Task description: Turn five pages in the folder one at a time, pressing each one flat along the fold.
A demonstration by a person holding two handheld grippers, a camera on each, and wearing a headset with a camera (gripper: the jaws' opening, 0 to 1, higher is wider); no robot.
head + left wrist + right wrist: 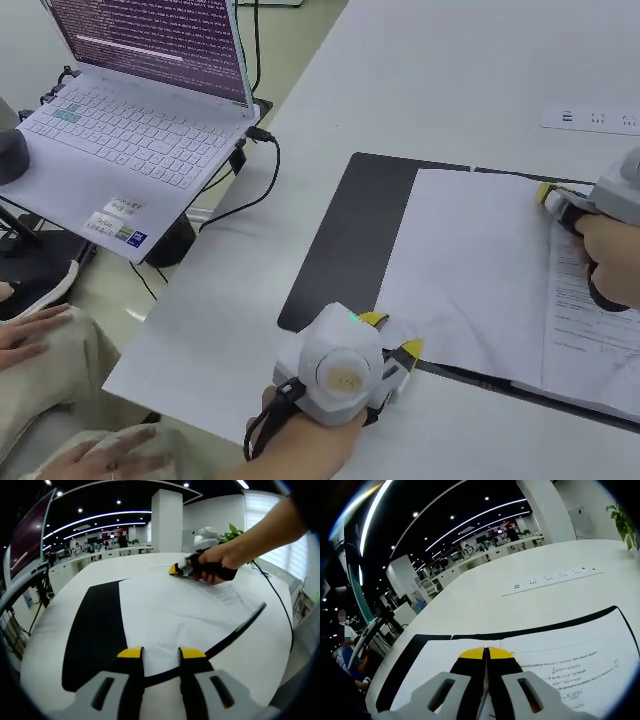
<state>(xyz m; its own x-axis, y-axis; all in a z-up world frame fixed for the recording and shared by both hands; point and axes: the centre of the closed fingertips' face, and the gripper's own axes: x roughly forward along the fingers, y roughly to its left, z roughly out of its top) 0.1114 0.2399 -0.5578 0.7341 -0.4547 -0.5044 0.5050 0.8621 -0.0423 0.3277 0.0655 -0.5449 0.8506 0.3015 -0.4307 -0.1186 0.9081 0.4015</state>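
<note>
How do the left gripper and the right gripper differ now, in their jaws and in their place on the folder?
Jaws: the left gripper has its yellow tips apart, while the right gripper has them closed together. Place: the left gripper is at the near edge of the folder, while the right gripper is at the fold, toward the far edge. Both have yellow tips.

white table (450,80) | laptop (130,130) | ceiling strip lights (110,515) | white column (167,522)
</note>
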